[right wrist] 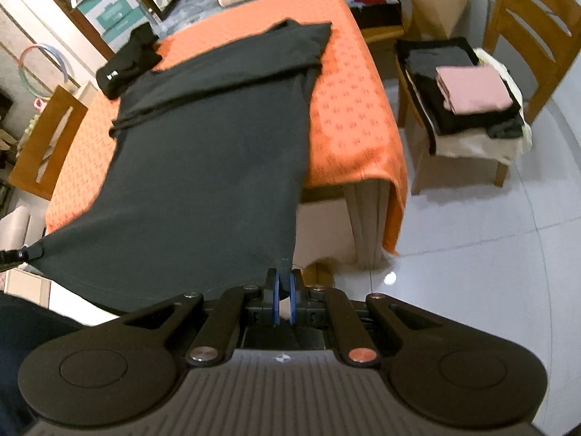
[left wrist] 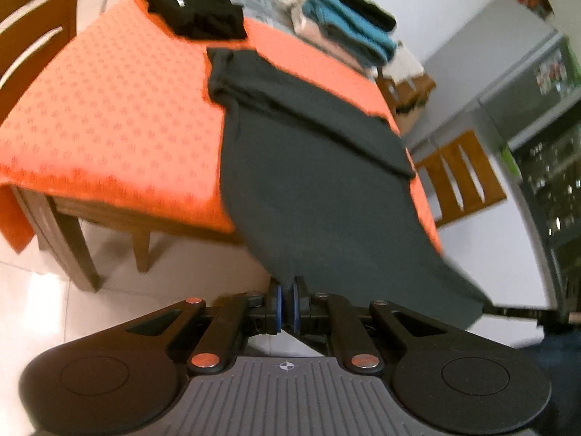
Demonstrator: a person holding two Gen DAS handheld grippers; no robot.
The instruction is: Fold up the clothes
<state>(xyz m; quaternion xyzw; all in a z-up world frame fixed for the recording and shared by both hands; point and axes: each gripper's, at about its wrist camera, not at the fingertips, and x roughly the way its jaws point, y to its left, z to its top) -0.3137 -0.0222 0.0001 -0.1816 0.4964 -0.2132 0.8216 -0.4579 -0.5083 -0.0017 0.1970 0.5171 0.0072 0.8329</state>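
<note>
A dark grey garment (left wrist: 312, 167) lies lengthwise on the tabletop (left wrist: 109, 109), which is covered with an orange patterned cloth. Its far end, folded over on itself into a thick band, rests well in from the tabletop's far edge; its near end runs off the near edge and hangs in the air, stretched between the two pairs of tongs.

The left tongs (left wrist: 287, 290) are closed on one bottom corner of the garment, the fabric pinched between the blue-edged pads just off the near edge of the tabletop. The right tongs (right wrist: 285, 283) are closed on the other bottom corner in the same way, the cloth coming to a point where the pads meet. In the right wrist view the left tongs show at the left border, gripping their corner (right wrist: 34, 252), so the hem spans taut between the two grips, below the level of the tabletop. From each grip the garment rises up and away over the near edge and onto the orange cloth.

A folded black garment (left wrist: 196, 11) sits near the tabletop's far corner, just beyond the grey one and apart from it. Folded teal and pale clothes (left wrist: 348, 25) are stacked past the far edge. A wooden chair (right wrist: 468, 109) beside the tabletop's right edge carries a pile of folded clothes with a pink piece (right wrist: 472, 89) on top.
</note>
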